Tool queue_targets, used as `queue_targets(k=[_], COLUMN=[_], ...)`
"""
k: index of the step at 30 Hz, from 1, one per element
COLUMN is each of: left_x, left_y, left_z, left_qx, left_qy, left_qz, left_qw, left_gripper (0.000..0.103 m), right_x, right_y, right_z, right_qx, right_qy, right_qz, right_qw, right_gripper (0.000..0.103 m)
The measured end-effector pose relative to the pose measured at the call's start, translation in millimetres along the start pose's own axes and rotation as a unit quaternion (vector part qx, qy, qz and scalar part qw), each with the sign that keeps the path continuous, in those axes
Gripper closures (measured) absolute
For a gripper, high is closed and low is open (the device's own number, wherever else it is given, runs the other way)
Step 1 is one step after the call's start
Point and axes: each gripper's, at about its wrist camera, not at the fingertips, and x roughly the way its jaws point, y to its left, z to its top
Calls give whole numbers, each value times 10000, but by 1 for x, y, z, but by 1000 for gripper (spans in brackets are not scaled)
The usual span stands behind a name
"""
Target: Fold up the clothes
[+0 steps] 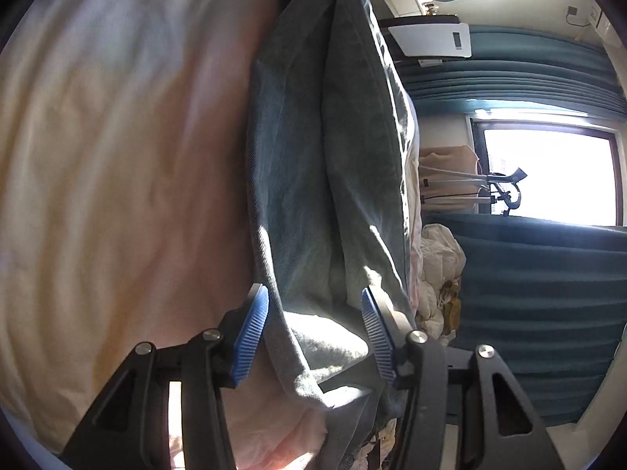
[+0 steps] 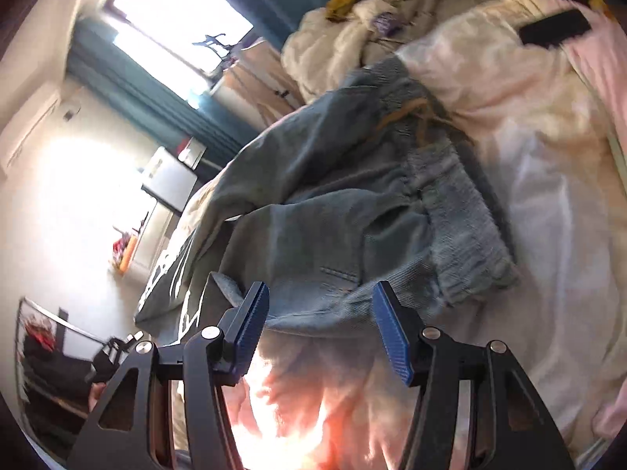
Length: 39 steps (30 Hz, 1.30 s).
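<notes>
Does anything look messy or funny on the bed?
Yes. The blue jeans lie rumpled and crooked on the pale bedsheet, legs bunched, not flat. Behind them a heap of cream clothes is piled loosely. Both grippers are open around denim, not pinching it.

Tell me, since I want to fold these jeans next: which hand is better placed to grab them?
Left. The left gripper has blue denim jeans fabric between its open jaws; the right gripper frames only their edge.
</notes>
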Motion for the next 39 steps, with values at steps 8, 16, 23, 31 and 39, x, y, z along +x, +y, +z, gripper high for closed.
queue_targets(k=[8, 16, 23, 31, 39], left_x=[28, 47, 33, -22, -14], left_y=[20, 16, 0, -1, 40], left_z=[3, 5, 7, -1, -7], left_qx=[-399, -121, 328, 583, -80], left_qy=[342, 294, -143, -750, -149], left_qz=[-28, -130, -104, -269, 716], left_qw=[9986, 9994, 9993, 9951, 9973], left_gripper=[52, 64, 100, 100, 100], right_x=[13, 48, 45, 2, -7], right_y=[-86, -83, -72, -64, -88], right_z=[8, 28, 19, 17, 14], right_qx=[2201, 2076, 1757, 1802, 2191], right_qy=[316, 237, -189, -1281, -1500], right_qz=[323, 357, -32, -20, -991], right_qw=[9744, 9773, 9843, 9752, 9590], right_gripper=[31, 32, 83, 88, 88])
